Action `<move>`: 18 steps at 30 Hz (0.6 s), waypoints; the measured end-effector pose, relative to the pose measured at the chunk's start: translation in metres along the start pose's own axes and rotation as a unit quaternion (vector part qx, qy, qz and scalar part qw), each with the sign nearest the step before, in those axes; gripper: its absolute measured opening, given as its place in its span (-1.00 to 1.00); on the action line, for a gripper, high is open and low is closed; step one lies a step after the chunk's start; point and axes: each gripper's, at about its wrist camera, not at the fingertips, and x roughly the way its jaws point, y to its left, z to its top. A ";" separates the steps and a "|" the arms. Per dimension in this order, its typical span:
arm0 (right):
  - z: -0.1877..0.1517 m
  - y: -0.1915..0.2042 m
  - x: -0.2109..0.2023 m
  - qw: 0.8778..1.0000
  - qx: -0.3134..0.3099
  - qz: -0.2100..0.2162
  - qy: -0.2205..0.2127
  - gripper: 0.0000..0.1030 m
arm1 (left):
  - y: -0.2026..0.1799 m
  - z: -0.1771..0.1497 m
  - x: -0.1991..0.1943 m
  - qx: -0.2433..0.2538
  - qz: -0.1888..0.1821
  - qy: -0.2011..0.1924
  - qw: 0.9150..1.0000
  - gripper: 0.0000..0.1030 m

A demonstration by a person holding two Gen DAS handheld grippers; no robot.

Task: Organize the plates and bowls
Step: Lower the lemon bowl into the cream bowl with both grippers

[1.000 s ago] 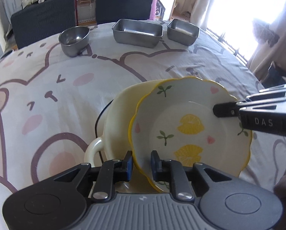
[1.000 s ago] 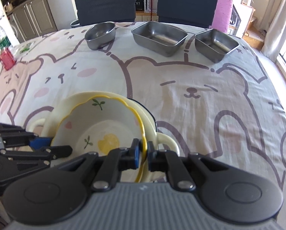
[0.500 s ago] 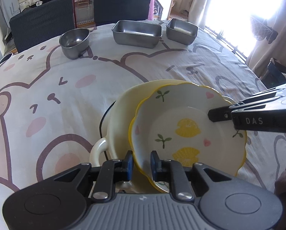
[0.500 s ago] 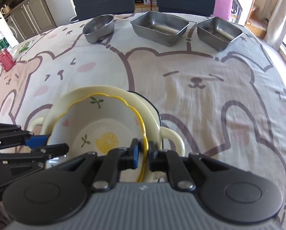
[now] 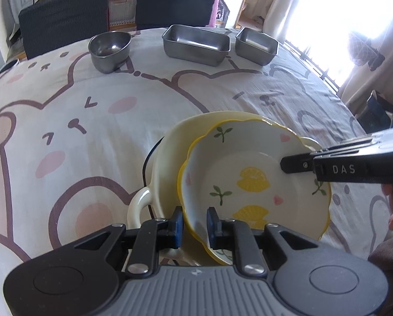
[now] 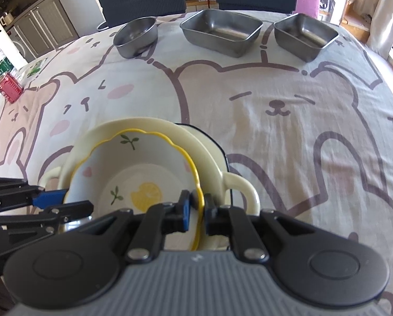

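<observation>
A white lemon-print bowl (image 5: 236, 163) (image 6: 144, 168) with a wavy yellow rim rests tilted inside a larger cream two-handled bowl (image 5: 167, 158) (image 6: 170, 129). A thin dark-rimmed plate (image 5: 146, 163) (image 6: 224, 155) shows under the cream bowl. My left gripper (image 5: 195, 223) is shut on the lemon bowl's near-left rim. My right gripper (image 6: 196, 209) is shut on the rim on the opposite side. Each gripper also shows in the other view: the right gripper (image 5: 296, 163) from the right, the left gripper (image 6: 65, 200) from the left.
At the table's far side stand a round steel bowl (image 5: 109, 50) (image 6: 136, 36) and two rectangular steel trays (image 5: 196, 43) (image 5: 257, 44). A red box (image 6: 8, 88) sits at the left edge. Dark chairs (image 5: 65, 13) stand behind. A bear-print cloth (image 6: 275, 105) covers the table.
The lemon bowl has settled slightly lower into the cream bowl. Both grippers keep their hold and have barely moved.
</observation>
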 end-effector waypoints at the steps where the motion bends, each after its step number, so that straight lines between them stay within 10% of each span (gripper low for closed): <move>1: 0.000 -0.002 0.001 1.000 0.005 0.004 0.002 -0.75 | 0.002 0.001 0.000 -0.006 -0.003 0.001 1.000 -0.62; 18: 0.006 -0.016 0.006 0.996 0.062 0.044 0.035 -0.70 | 0.006 0.004 -0.002 -0.010 0.003 -0.002 1.000 -0.80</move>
